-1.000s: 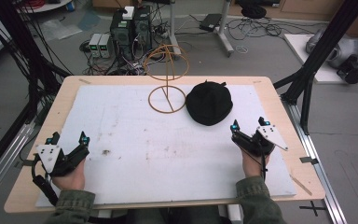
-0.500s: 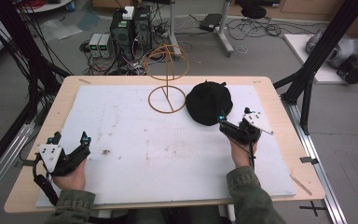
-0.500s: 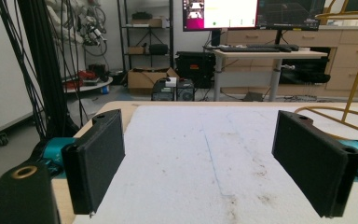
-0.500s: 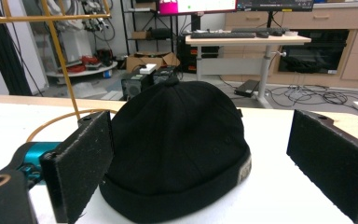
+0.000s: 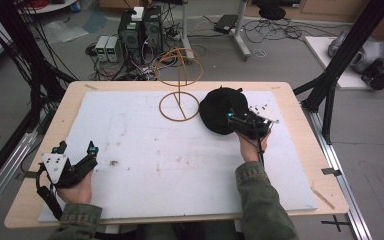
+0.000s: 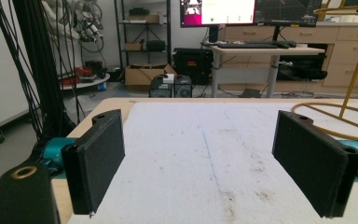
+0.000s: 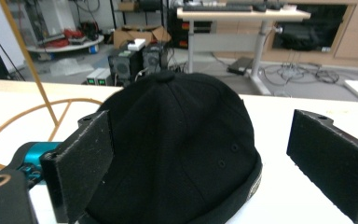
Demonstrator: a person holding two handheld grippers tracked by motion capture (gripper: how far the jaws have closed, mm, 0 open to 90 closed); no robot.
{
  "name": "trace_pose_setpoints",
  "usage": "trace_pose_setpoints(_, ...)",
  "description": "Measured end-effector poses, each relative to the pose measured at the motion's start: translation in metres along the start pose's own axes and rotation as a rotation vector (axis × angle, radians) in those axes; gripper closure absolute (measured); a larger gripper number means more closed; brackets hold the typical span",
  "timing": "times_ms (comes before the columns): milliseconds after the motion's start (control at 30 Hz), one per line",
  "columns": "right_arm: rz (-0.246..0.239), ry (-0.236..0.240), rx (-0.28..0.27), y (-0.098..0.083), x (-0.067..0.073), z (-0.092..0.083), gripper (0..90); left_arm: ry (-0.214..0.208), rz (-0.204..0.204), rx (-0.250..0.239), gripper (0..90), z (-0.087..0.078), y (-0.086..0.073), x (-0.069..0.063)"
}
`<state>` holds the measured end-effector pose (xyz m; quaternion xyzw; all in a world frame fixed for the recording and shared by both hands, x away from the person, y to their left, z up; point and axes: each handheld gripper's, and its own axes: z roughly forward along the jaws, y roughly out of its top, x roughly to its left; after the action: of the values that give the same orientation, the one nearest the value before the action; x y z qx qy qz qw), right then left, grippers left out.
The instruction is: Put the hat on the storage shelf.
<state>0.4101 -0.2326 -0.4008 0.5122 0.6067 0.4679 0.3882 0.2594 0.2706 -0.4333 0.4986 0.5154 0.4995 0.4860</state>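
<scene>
Cap point(image 7: 177, 149) sits right between your right tongs' point(image 7: 205, 163) wide-apart jaws; left tongs point(image 6: 214, 163) are spread too, holding nothing.

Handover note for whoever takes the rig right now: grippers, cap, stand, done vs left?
Right gripper: open, jaws either side of the black cap, not closed on it.
Left gripper: open, idle at the near left of the white mat.
Cap lies on the mat, right of the wire hat stand.
Done: the reach to the cap.
Left: probably grip the cap and set it on the stand.
</scene>
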Motion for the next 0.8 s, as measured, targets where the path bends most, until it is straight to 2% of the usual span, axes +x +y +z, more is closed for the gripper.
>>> trace_pose_setpoints(133,-0.005,0.010,0.003,0.001,-0.002,0.008,6.6,-0.003,-0.024,-0.003,17.1,-0.001,0.000,0.001)
trace_pose_setpoints(167,0.006,0.018,0.017,0.001,-0.004,0.015,6.6,-0.002,-0.032,-0.006,17.0,-0.001,0.001,0.002)
trace_pose_setpoints(267,0.012,0.029,0.050,0.001,-0.005,0.025,6.6,0.002,-0.028,-0.008,17.0,-0.001,0.001,0.002)
trace_pose_setpoints(367,-0.002,0.036,0.061,0.001,-0.003,0.033,6.6,0.001,-0.021,0.001,17.0,-0.001,0.000,0.003)
trace_pose_setpoints(733,-0.004,0.069,0.152,-0.008,0.000,0.049,7.4,-0.004,-0.045,0.010,17.0,-0.001,0.000,0.004)
trace_pose_setpoints(800,-0.019,0.109,0.172,-0.009,0.000,0.049,24.0,-0.005,-0.043,0.009,17.5,-0.001,0.000,0.004)
